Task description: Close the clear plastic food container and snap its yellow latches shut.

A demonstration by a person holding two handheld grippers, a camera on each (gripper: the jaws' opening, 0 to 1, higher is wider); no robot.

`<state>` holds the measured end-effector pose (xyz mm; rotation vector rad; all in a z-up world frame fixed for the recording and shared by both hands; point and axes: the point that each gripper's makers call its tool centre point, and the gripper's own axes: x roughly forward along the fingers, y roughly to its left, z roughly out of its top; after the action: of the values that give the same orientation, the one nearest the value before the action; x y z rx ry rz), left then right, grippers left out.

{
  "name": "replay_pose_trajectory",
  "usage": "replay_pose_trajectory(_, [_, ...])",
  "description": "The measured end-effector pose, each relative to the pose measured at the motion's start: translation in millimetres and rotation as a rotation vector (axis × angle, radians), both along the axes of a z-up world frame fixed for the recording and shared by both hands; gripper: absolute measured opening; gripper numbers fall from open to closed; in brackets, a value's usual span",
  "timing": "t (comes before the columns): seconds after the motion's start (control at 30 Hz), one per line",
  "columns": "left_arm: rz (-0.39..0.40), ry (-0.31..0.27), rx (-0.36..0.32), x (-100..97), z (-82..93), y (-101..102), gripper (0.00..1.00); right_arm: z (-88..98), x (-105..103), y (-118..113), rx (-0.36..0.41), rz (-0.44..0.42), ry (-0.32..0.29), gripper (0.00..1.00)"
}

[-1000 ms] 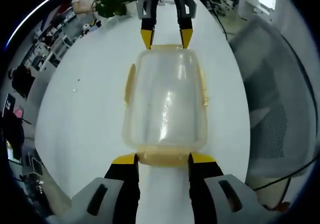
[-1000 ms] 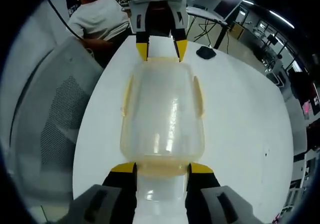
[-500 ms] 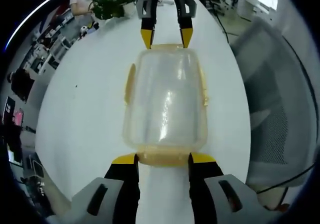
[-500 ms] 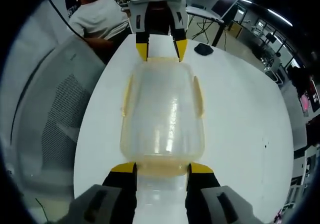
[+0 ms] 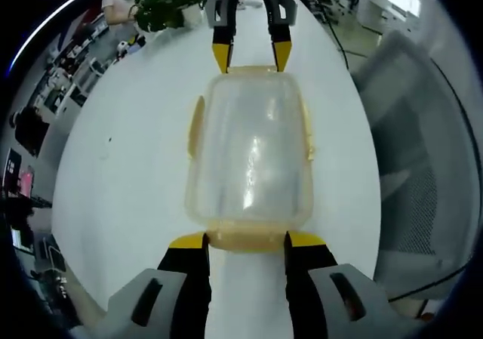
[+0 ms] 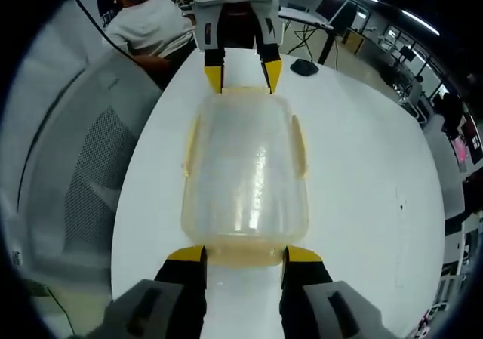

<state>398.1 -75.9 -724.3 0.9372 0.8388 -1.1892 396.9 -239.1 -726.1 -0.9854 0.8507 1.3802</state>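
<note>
Left gripper view shows both grippers, left [image 5: 245, 242] and right [image 5: 251, 57], with jaws spread at opposite end latches of the closed container [image 5: 249, 154], probably to steady it on the tabletop [image 5: 128, 165].

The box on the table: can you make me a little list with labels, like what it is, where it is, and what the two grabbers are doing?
thing: clear box with lid on
latches: yellow, on its sides and ends
where: on the white table
left gripper: open, jaws either side of the near end latch
right gripper: open, at the opposite end
nearby: mesh chair, plant
</note>
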Motion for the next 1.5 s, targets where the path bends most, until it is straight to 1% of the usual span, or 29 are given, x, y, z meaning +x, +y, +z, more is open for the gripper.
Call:
replay_pose_trajectory(0.2, [0.006,0.009,-0.013,1.8,-2.8,-12.3,0.35,-1.6,1.8,-12.3,-0.012,-0.001,-0.001,0.35])
replay_pose_trajectory(0.3, [0.002,0.014,-0.01,1.4,-5.0,-18.7,0.35,-2.9,1.4,-17.8,-0.016,-0.002,0.008,0.35])
replay_pose_trajectory(0.6, [0.01,0.026,-0.023,2.3,-6.5,-27.6,0.35,-5.2,4.0,-28.2,-0.023,0.0,0.016,0.35])
replay_pose_trajectory(1.2, [0.005,0.038,-0.026,6.0,-11.7,-37.3,0.35,-13.2,8.2,-38.1,-0.02,-0.001,0.039,0.35])
replay_pose_trajectory(1.5, [0.005,0.035,-0.026,8.8,-14.4,-38.0,0.36,-16.8,11.2,-38.6,-0.014,-0.002,0.046,0.36])
